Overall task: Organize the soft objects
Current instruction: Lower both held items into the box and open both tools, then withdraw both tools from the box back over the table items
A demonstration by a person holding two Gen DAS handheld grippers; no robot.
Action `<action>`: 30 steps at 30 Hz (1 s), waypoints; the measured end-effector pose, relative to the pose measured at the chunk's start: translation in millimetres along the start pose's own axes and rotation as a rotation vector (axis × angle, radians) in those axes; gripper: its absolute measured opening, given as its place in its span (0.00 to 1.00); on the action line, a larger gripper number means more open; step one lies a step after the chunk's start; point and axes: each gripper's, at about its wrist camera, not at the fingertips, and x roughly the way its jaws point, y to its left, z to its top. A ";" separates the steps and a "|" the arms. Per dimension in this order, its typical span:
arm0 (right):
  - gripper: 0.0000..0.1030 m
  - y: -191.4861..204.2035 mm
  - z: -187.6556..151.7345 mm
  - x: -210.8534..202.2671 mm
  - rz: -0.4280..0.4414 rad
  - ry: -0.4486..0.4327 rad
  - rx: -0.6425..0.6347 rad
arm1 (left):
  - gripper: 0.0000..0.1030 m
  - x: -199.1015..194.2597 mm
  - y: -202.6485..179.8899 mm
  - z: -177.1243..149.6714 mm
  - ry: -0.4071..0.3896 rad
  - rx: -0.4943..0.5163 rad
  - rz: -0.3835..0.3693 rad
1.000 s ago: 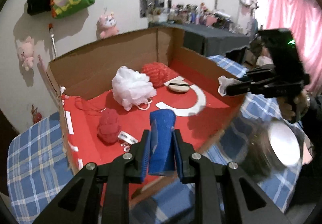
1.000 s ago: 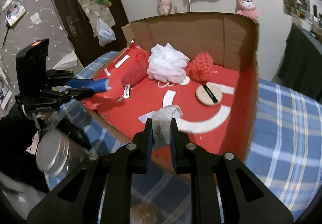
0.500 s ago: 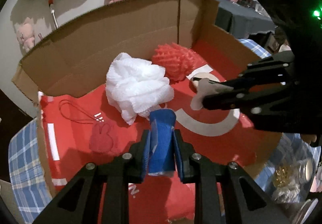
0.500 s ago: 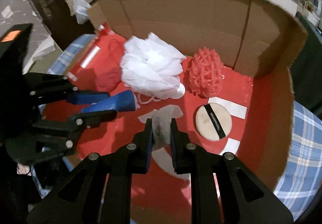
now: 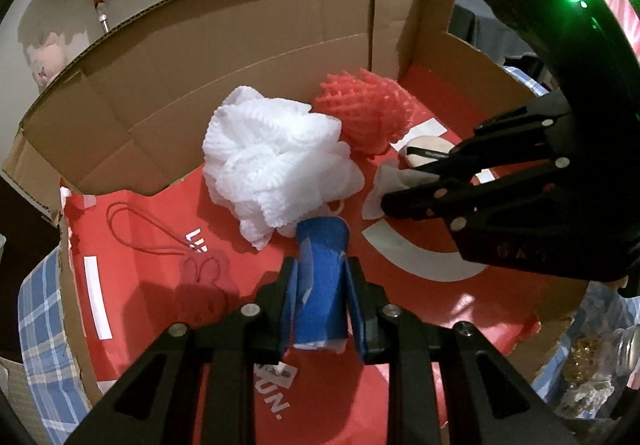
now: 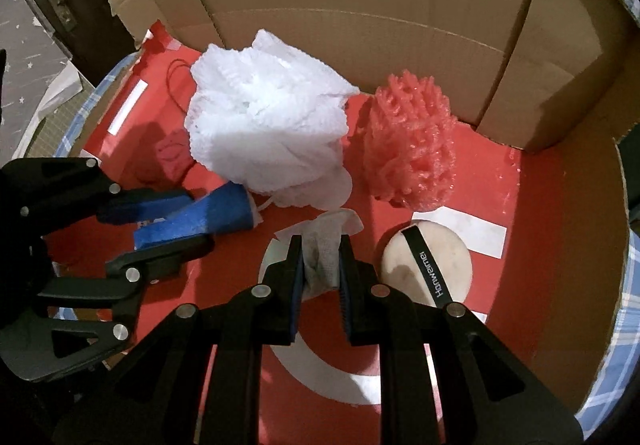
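Now over the red floor of the cardboard box (image 6: 360, 1), carried in from outside its front edge a second ago. Left gripper (image 5: 322, 281) pinching a blue roll (image 5: 322, 277); right gripper (image 6: 320, 265) clamping a white tissue (image 6: 322, 253), beside the white loofah (image 6: 264, 129). Probably ready for release inside.

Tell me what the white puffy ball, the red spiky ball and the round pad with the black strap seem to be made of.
White puffy ball: gathered nylon-type mesh, judging by the fine ruffled netting.
Red spiky ball: coarser open plastic netting, slightly glossy.
Round pad: looks like soft matte foam or velour, cream and stained, under a printed black ribbon strap.
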 end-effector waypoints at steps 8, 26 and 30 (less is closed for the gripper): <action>0.15 8.4 4.5 3.3 -0.002 0.000 -0.018 | 0.30 3.0 -0.5 -1.5 0.002 0.006 0.000; 0.60 17.9 2.7 0.9 -0.061 -0.029 -0.021 | 0.53 -23.1 -9.0 -11.2 -0.062 0.024 0.006; 0.60 22.5 1.7 -9.9 -0.094 -0.055 -0.022 | 0.56 -33.8 -11.0 -15.6 -0.081 0.022 0.006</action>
